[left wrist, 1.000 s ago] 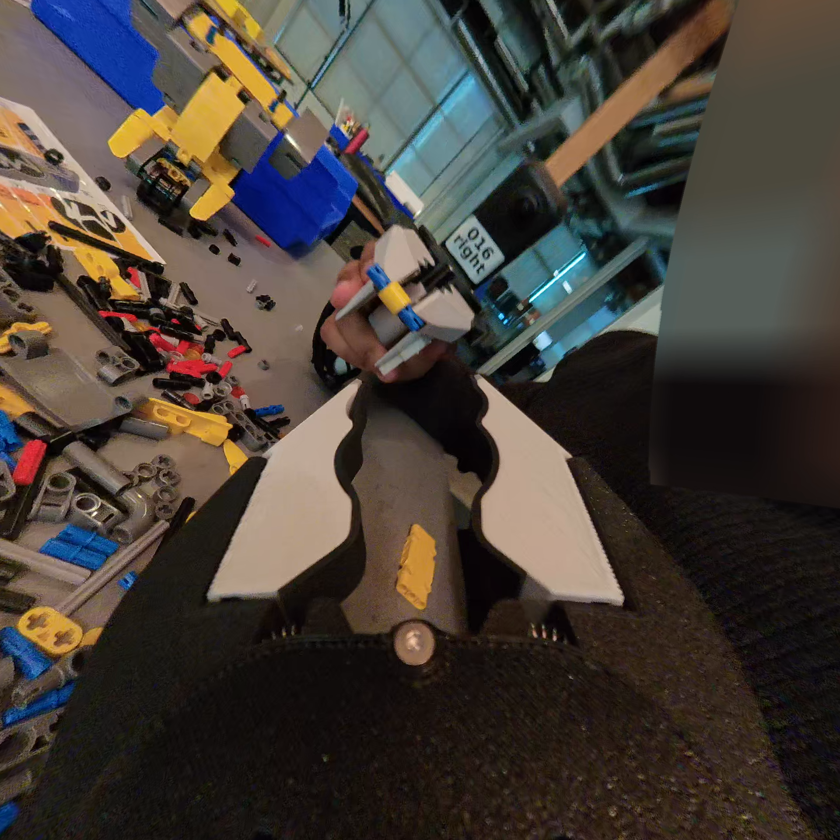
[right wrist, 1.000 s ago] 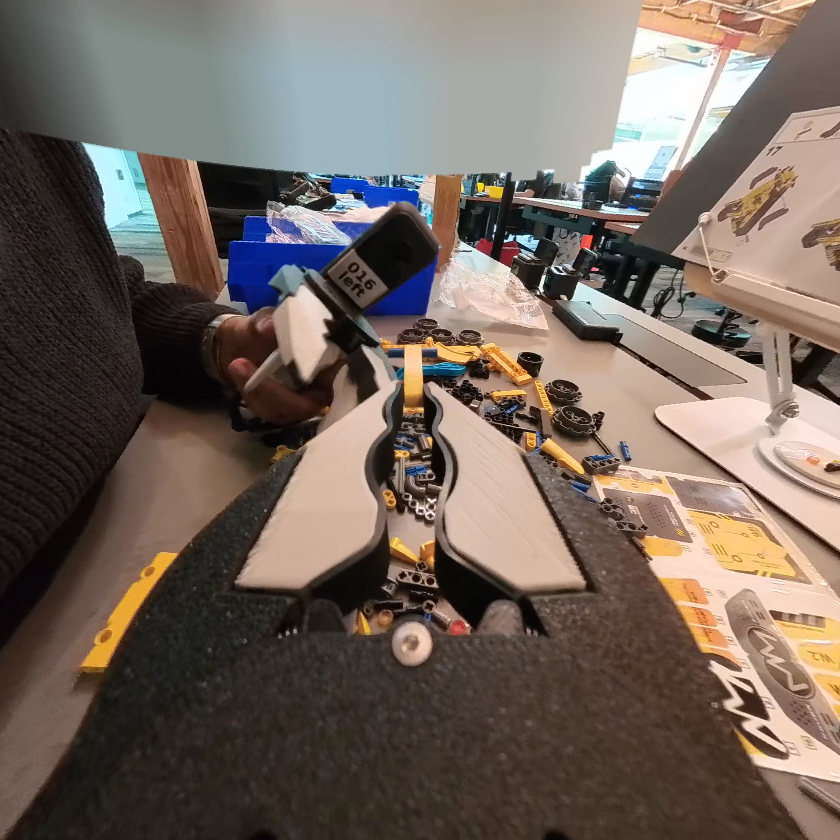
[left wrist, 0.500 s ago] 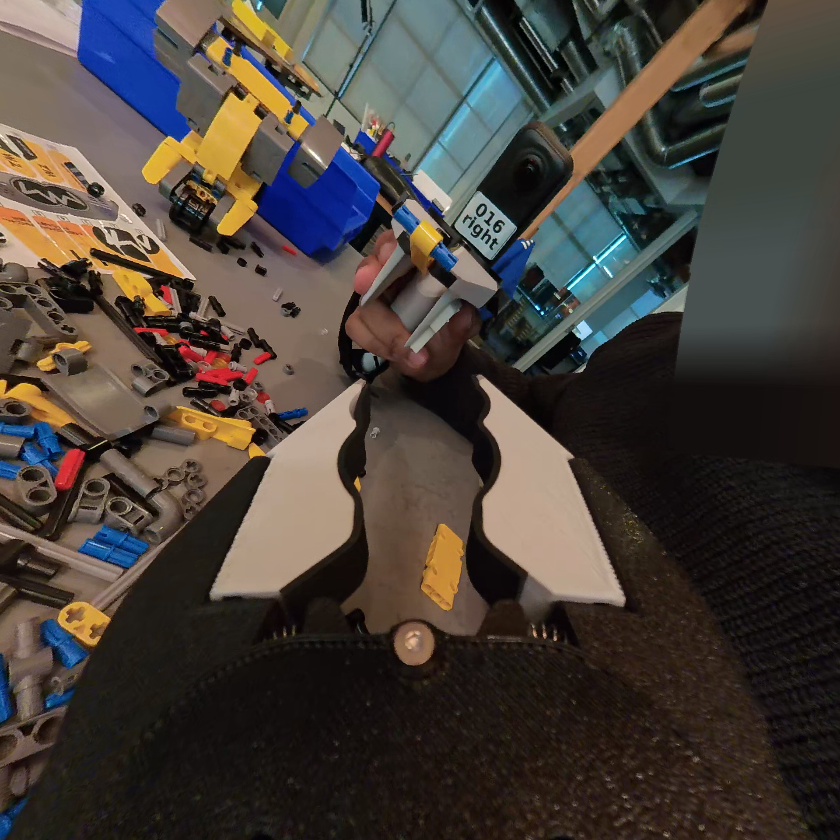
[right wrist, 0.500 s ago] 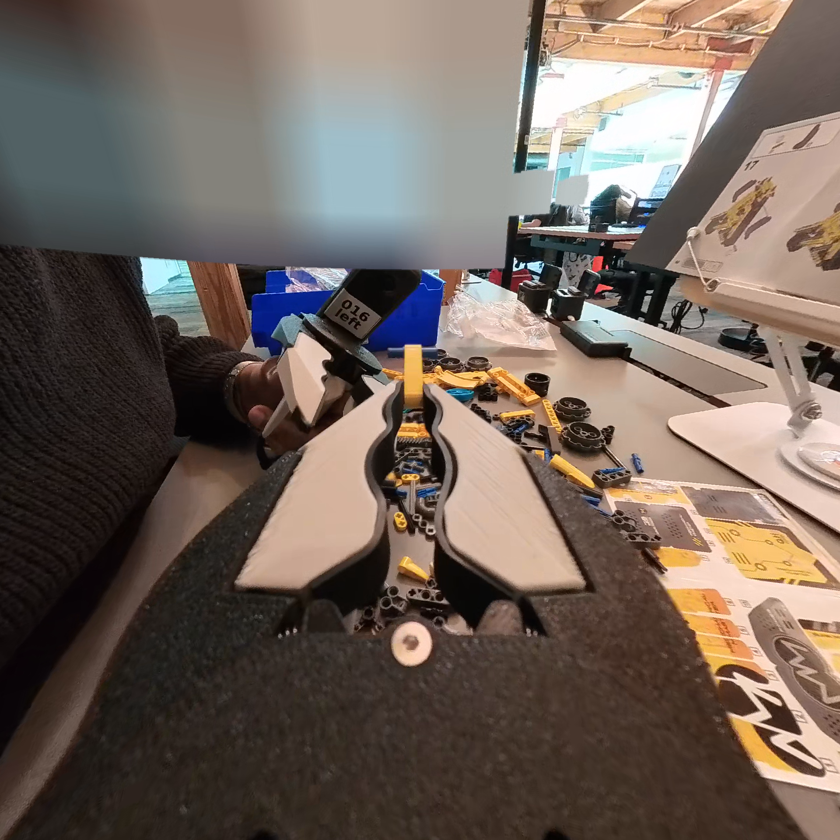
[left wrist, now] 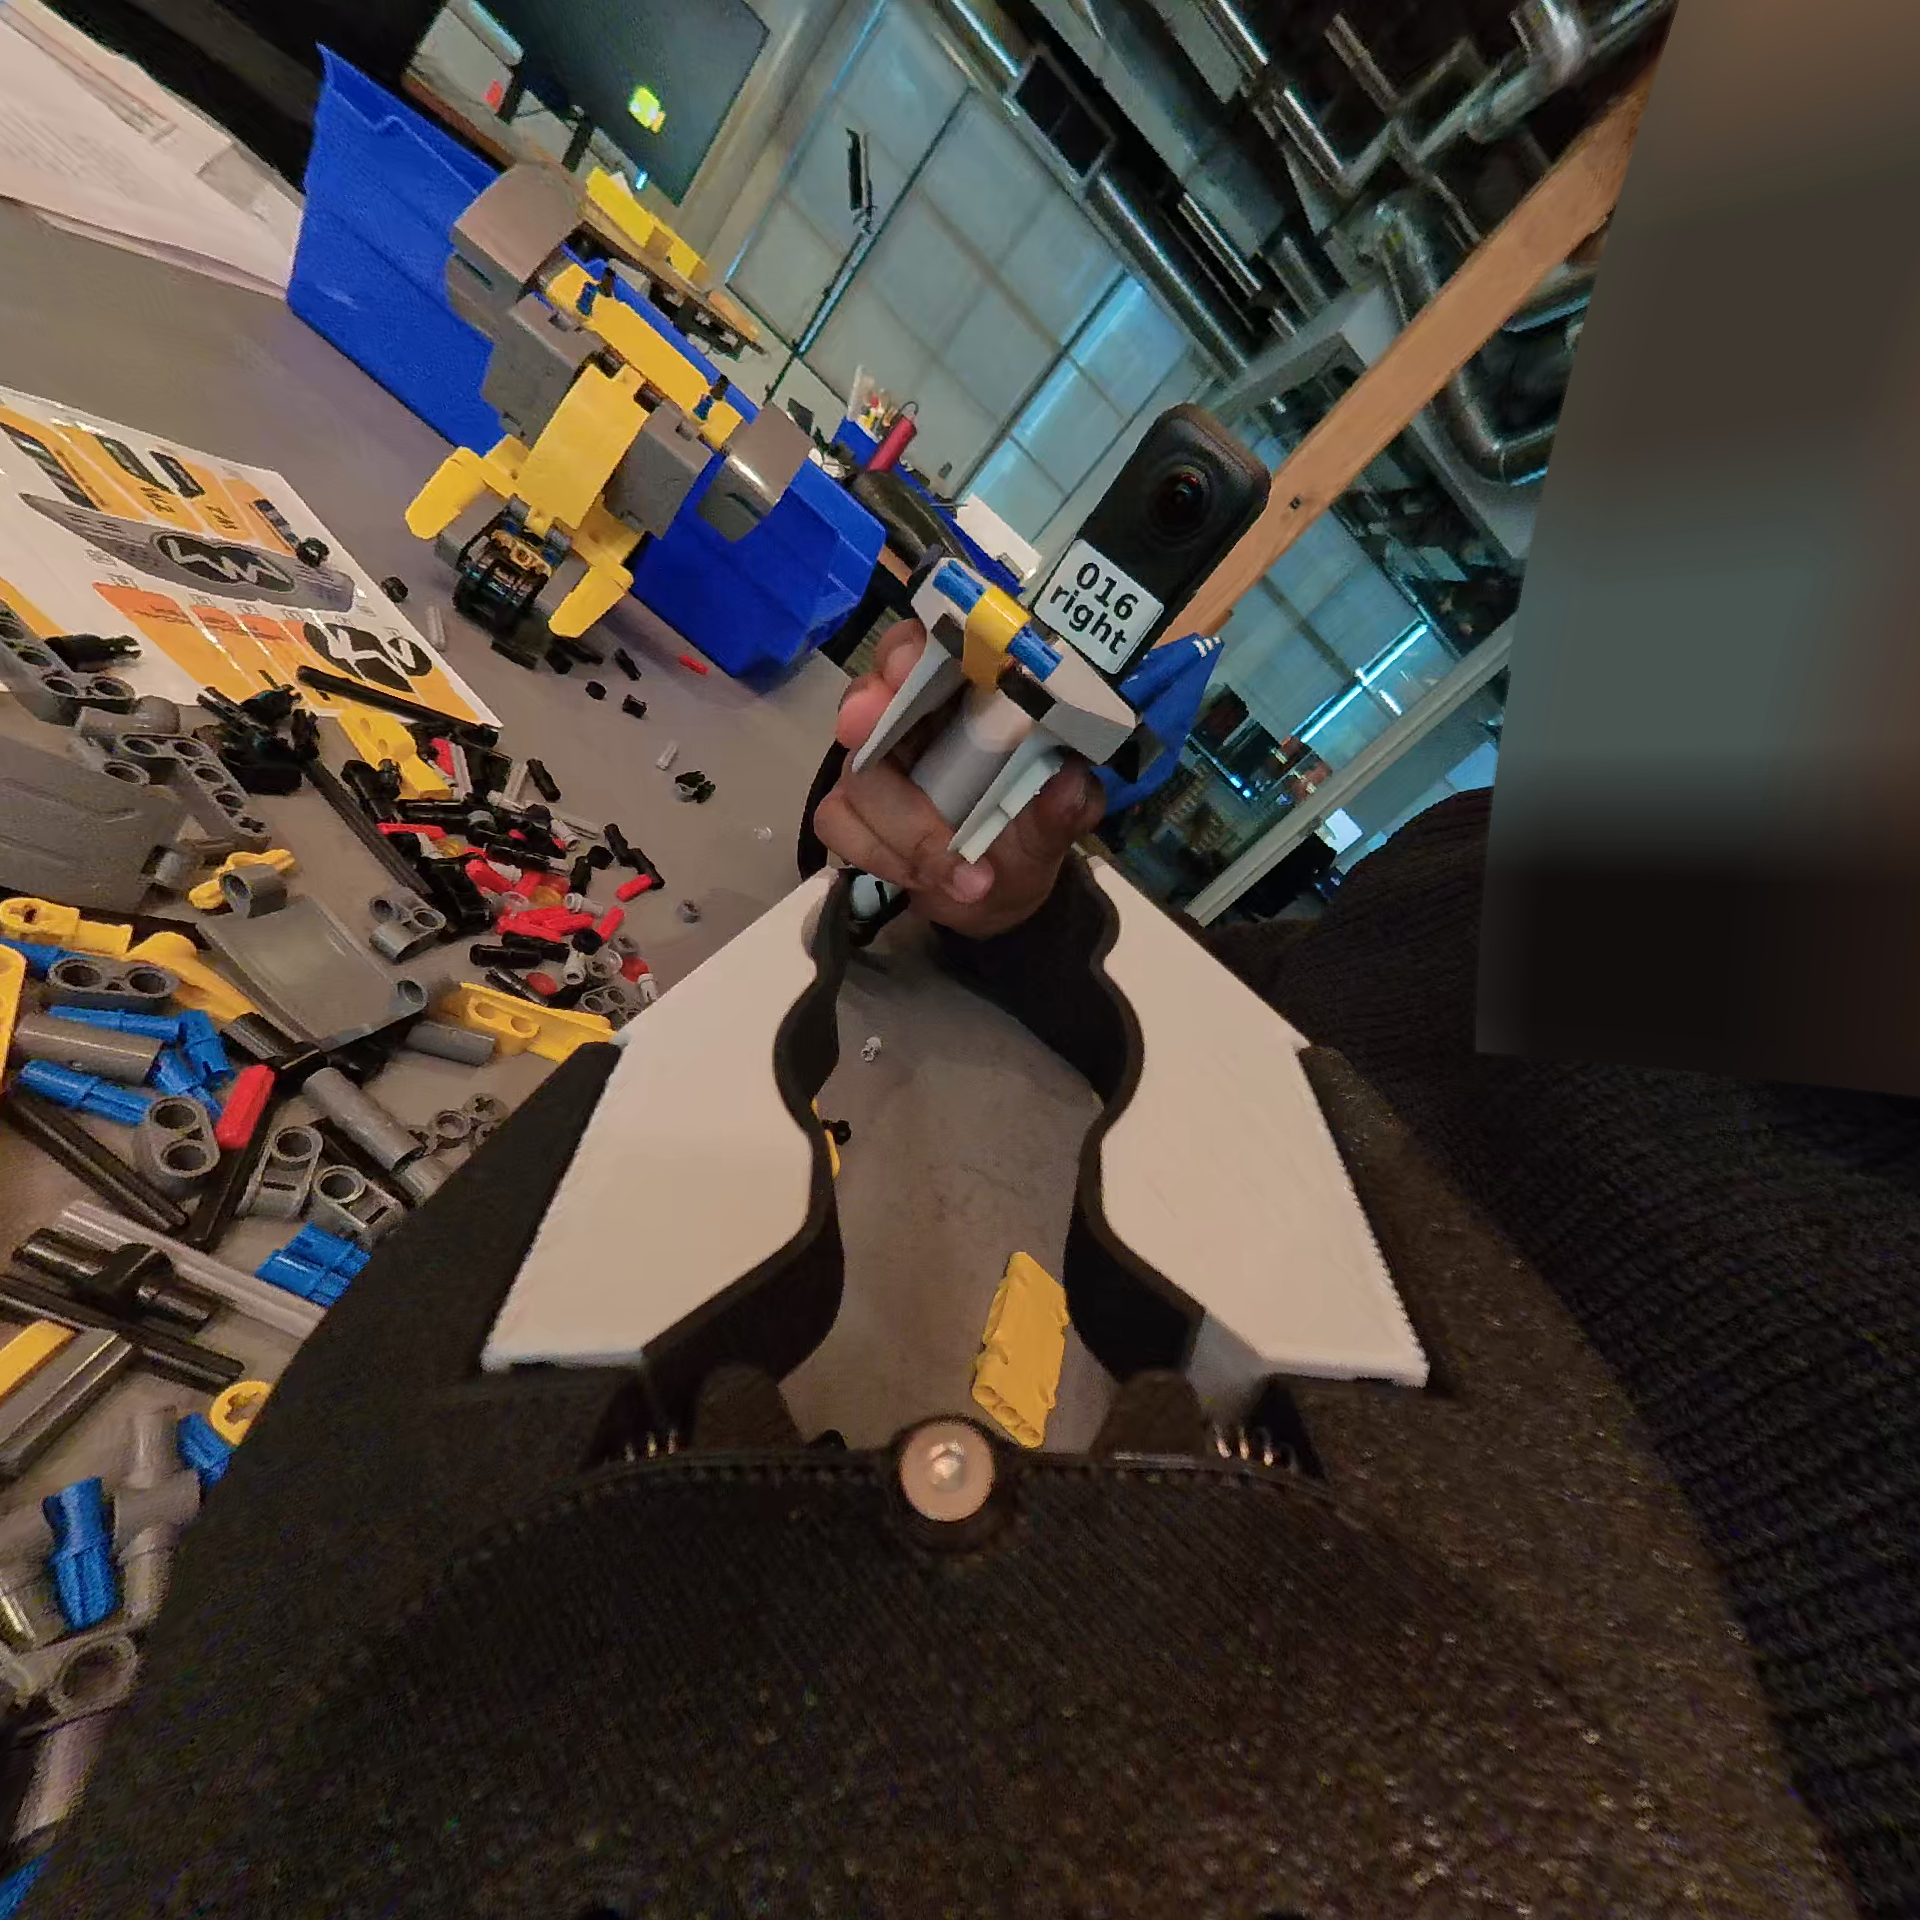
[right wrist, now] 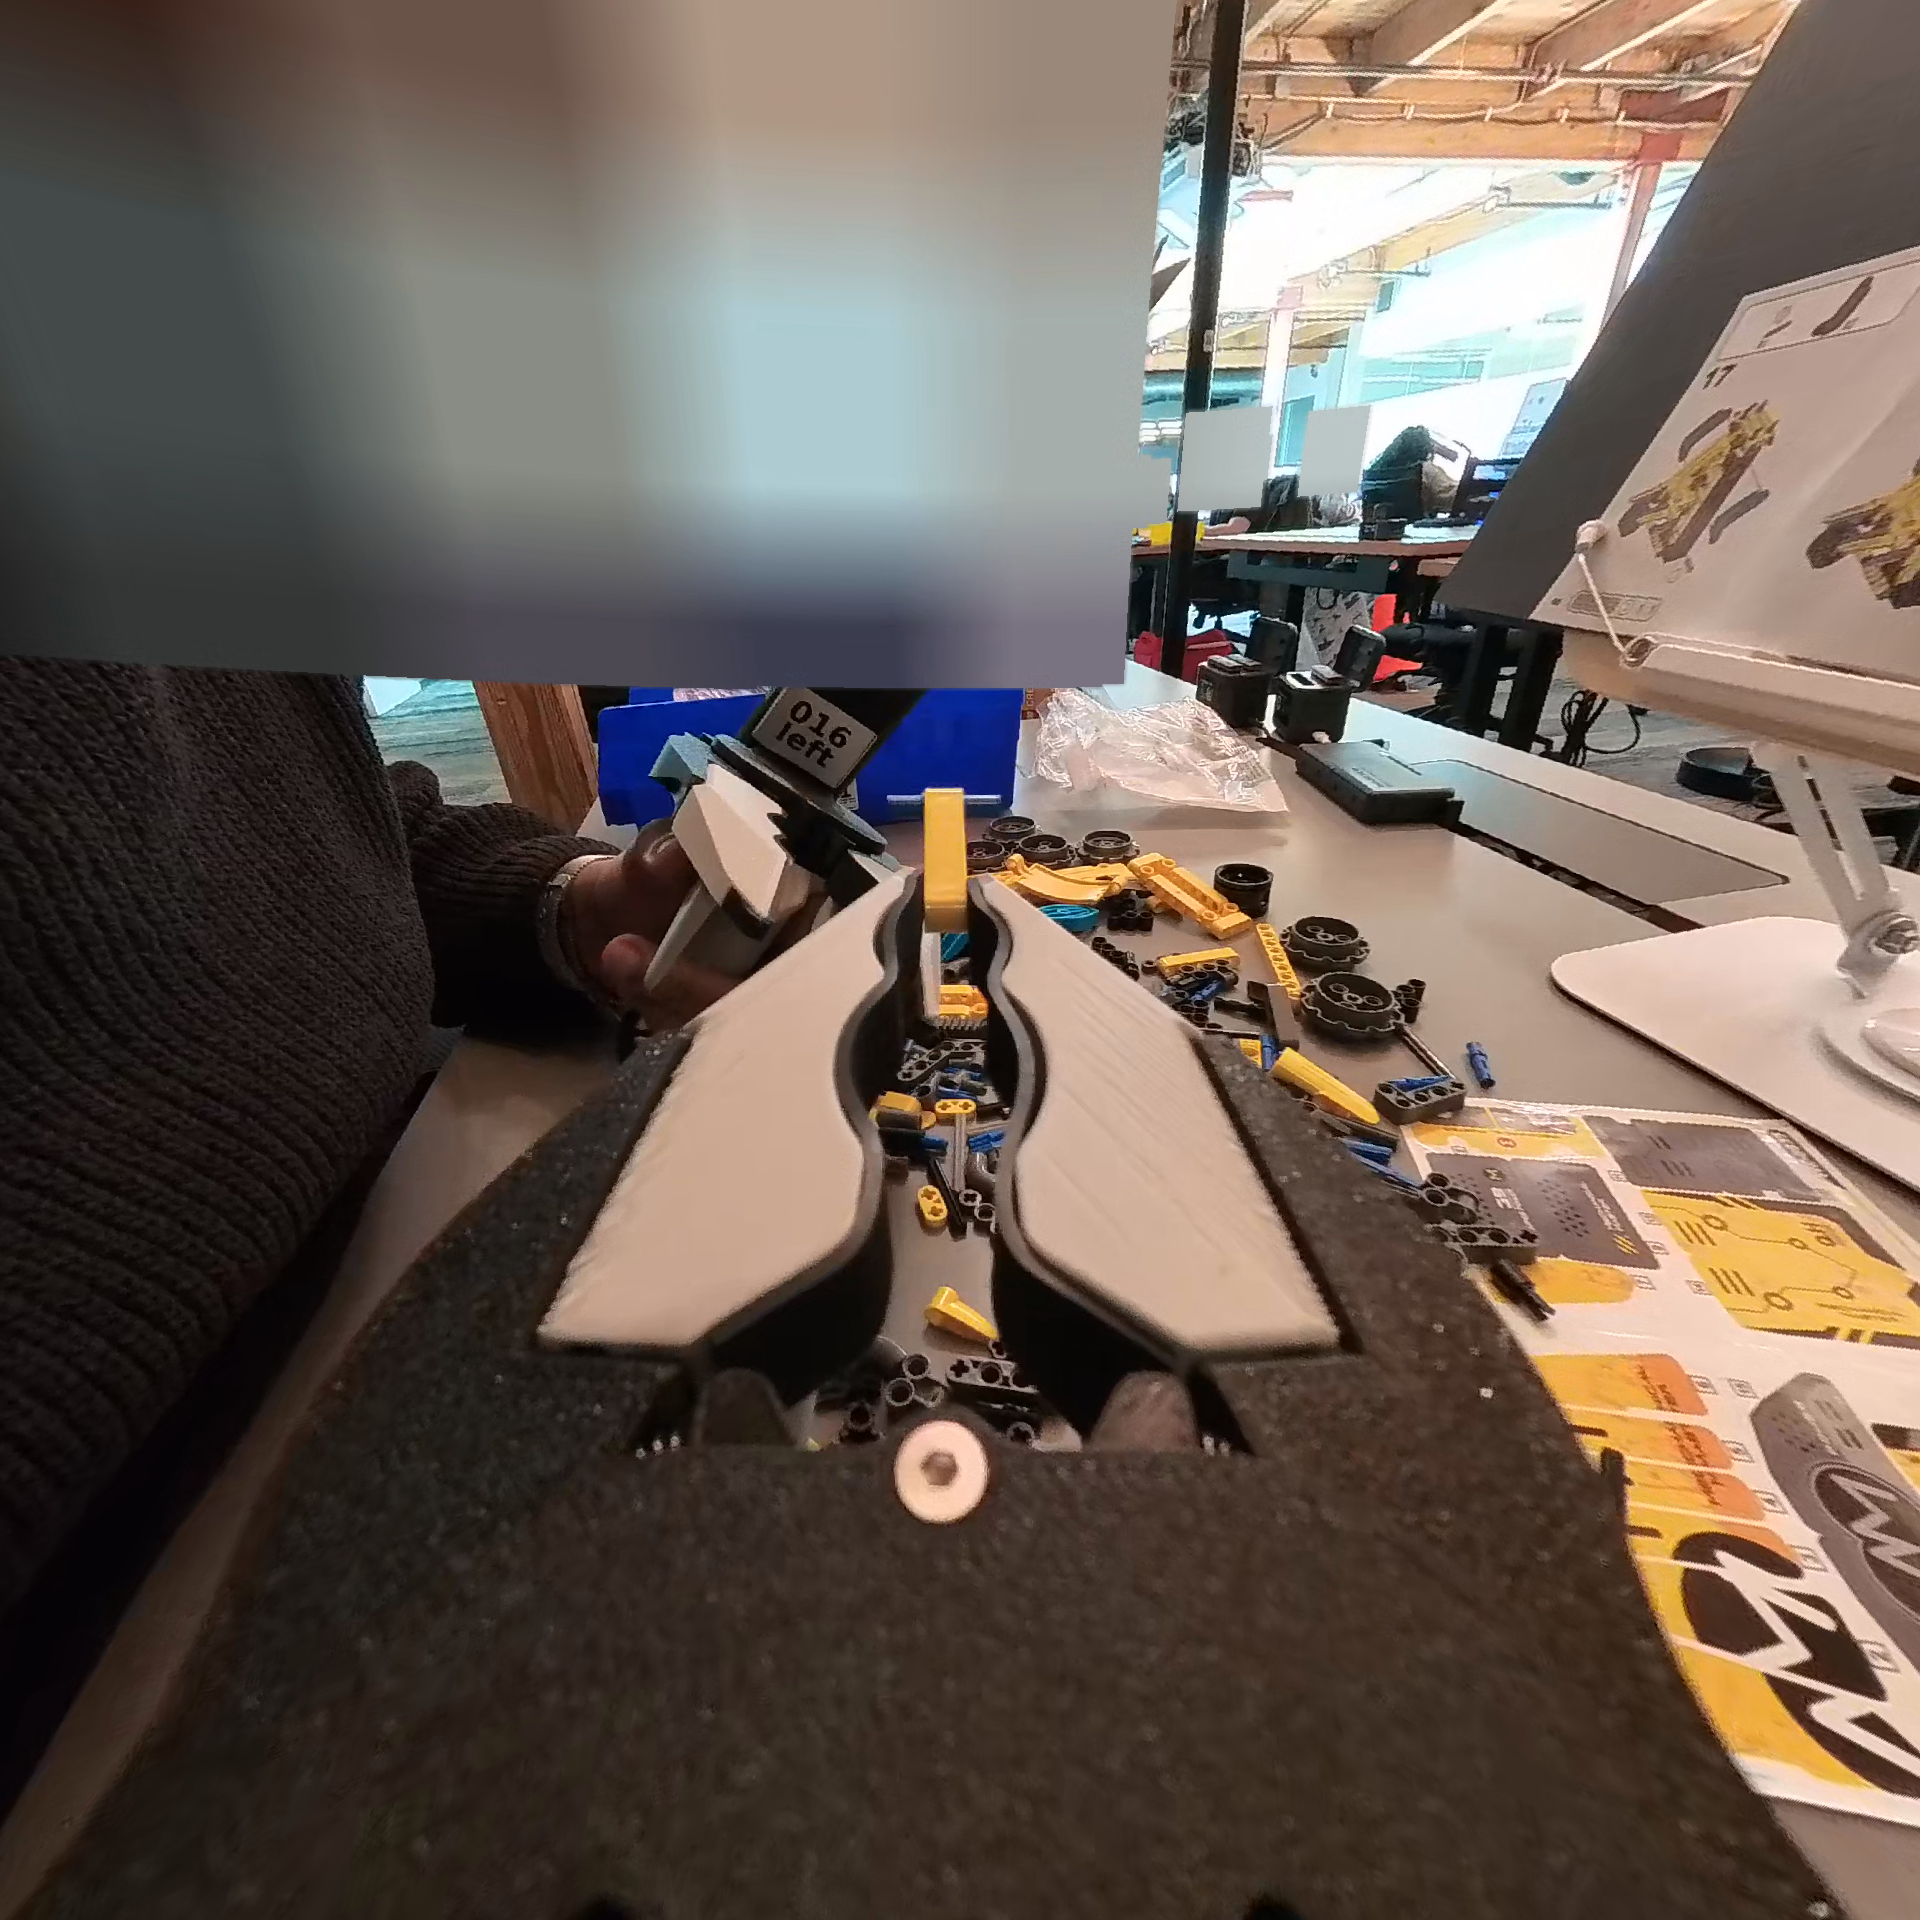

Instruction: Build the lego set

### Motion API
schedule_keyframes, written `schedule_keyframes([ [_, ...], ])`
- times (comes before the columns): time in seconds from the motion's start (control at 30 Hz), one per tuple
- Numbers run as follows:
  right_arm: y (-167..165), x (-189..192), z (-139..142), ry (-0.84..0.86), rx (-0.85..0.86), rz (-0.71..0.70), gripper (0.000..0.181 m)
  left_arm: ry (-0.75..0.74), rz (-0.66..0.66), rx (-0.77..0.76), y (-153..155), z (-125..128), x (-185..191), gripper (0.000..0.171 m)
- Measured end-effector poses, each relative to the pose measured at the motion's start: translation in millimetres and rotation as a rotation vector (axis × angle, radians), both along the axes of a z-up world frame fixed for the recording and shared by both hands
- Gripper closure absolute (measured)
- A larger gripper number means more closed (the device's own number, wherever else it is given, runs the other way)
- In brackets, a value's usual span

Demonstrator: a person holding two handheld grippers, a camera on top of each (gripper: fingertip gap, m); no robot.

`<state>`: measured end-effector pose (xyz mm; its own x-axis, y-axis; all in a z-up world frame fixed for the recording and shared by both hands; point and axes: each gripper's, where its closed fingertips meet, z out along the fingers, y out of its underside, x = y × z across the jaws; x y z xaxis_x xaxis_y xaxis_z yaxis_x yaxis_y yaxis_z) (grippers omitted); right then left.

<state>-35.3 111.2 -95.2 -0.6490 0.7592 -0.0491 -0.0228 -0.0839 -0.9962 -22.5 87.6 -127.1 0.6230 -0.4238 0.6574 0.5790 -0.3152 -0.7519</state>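
My right tool (right wrist: 943,902) is pinched on a yellow beam (right wrist: 943,857) standing upright out of its tips, blue pin (left wrist: 1023,646) crossing it, lifted above the worktop (right wrist: 1455,914). My left tool (left wrist: 961,899) gapes wide and empty, just left of it. Since a second ago the right one has risen; the half-built model (left wrist: 613,457) sits far left.

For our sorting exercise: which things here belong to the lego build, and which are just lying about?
Belong:
right tool gripping yellow piece
half-built model
loose parts
instruction page
sticker sheet

Lying about:
blue bin
plastic bag
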Motion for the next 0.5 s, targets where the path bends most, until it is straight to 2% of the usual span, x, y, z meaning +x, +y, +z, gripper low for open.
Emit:
schedule_keyframes([
  [0.27,-0.4,-0.4,-1.4,-0.005,0.004,0.002,0.174,0.013,0.037,0.020,0.6,2.6,-5.7,0.132],
  [0.5,-3.4,-0.3,-5.9,-0.012,0.021,0.014,0.173,-0.003,0.020,0.035,-1.0,5.6,-3.5,0.132],
])
